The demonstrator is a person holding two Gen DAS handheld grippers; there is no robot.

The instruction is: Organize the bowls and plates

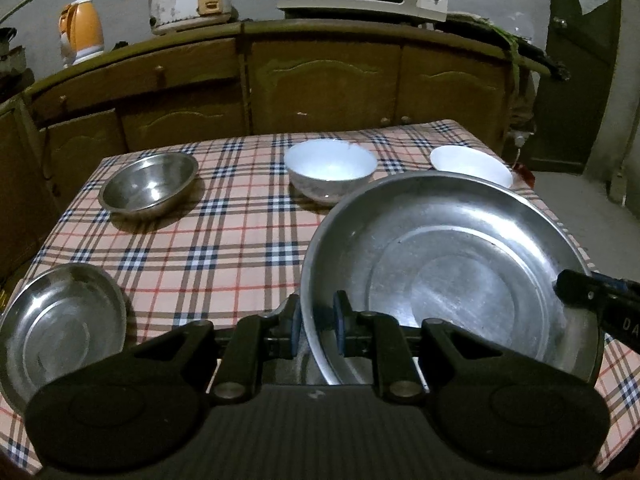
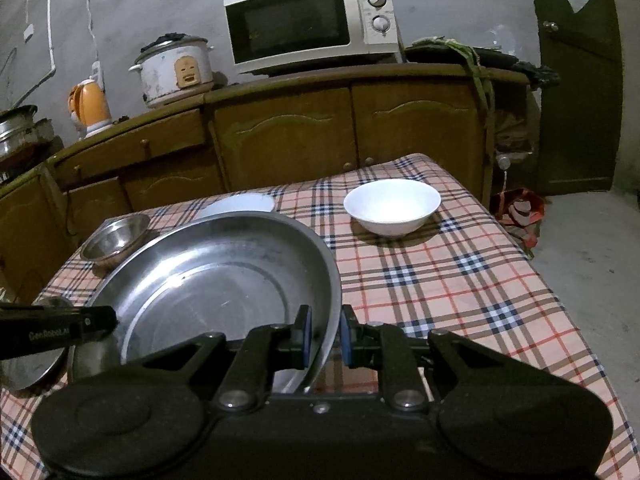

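So we've got a checked tablecloth (image 1: 224,248) over the table, and the big steel plate (image 1: 448,280) sits tilted over the near right part of it. Our left gripper (image 1: 318,328) pinches its left rim, our right gripper (image 2: 325,336) pinches the right rim. A smaller steel plate (image 1: 60,328) lies at the near left corner. Steel bowl (image 1: 148,184) toward the far left corner, white bowl (image 1: 330,168) mid far edge, another white bowl (image 2: 392,206) near the far right corner.
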